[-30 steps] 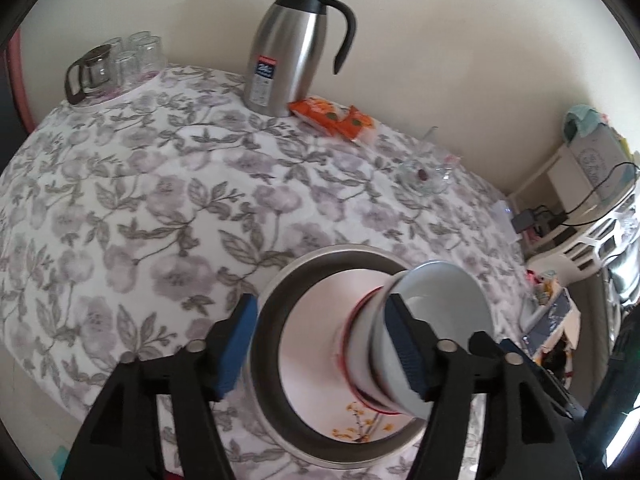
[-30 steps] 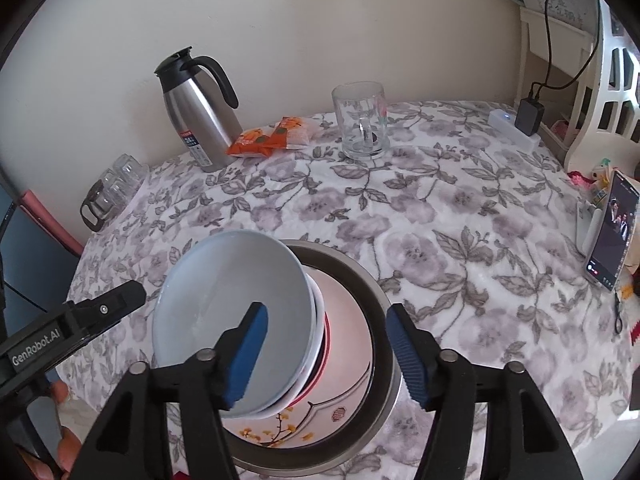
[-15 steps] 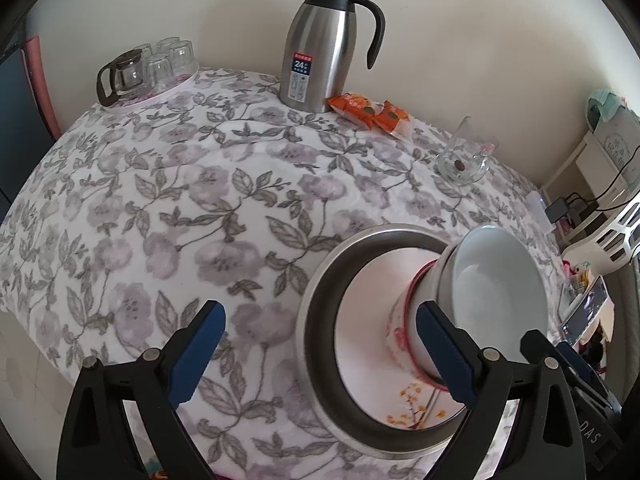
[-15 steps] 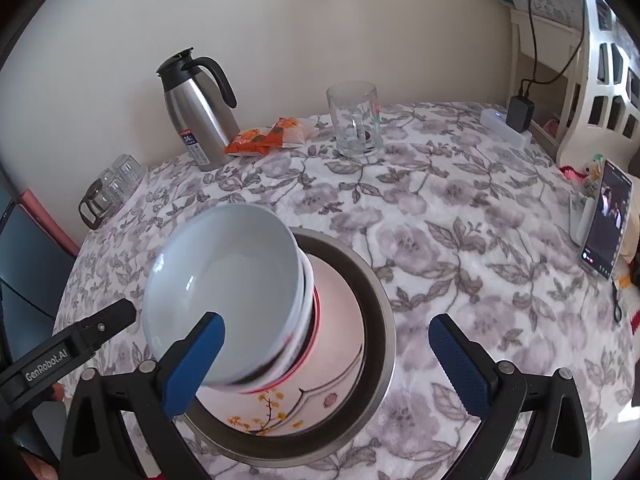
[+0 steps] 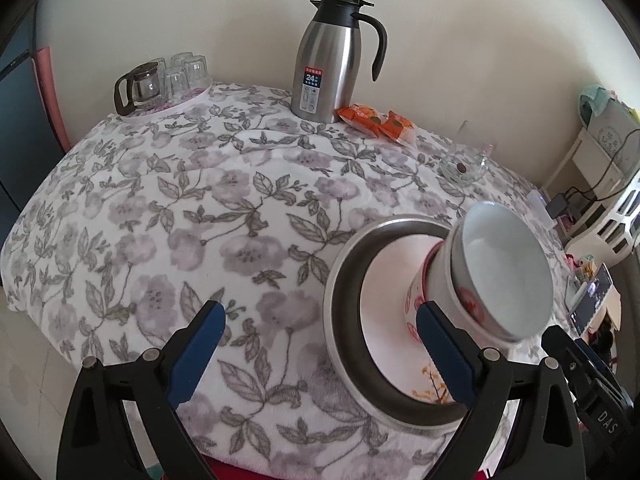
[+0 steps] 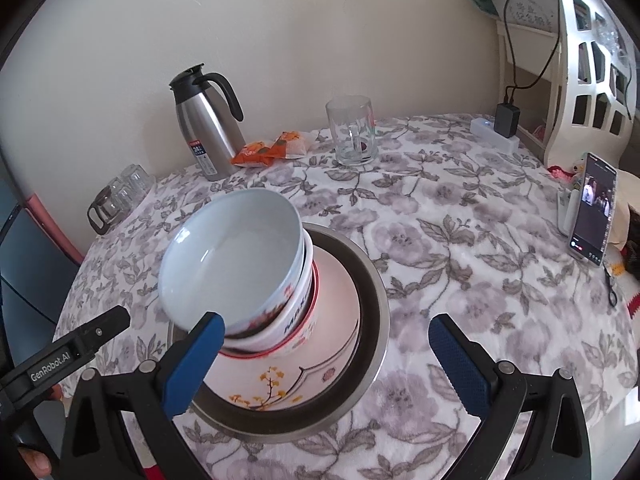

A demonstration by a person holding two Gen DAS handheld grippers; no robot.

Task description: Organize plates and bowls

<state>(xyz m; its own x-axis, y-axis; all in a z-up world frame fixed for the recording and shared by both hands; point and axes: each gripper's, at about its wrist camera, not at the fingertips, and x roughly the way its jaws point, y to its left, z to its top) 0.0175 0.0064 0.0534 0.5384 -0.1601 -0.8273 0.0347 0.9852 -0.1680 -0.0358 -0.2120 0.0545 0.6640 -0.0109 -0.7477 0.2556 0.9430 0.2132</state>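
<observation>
Both my left claw (image 5: 318,354) and right claw (image 6: 326,354) have just spread wide and grip nothing — the nested white ceramic bowls (image 6: 240,272) sit on the flowered plate (image 6: 304,380) inside the steel basin (image 6: 374,292) on the floral-clothed surface (image 6: 460,240), stacked to save room

Left gripper (image 5: 318,328) hangs over the flowered tablecloth (image 5: 192,208), its jaws wide after having just been opening, nothing between the blue pads (image 5: 196,354). Just past the right-hand pad sits the stack: a steel-rimmed tray (image 5: 340,312) carrying a white plate (image 5: 394,300) with yellow blossoms, and on it nested bowls (image 5: 492,276), the top one pale inside. Along the far wall stands a steel thermos jug (image 5: 328,60), orange snack packets (image 5: 376,122) beside it, a glass mug (image 5: 466,160) to the right, and a small teapot with tumblers (image 5: 160,84) at left.
</observation>
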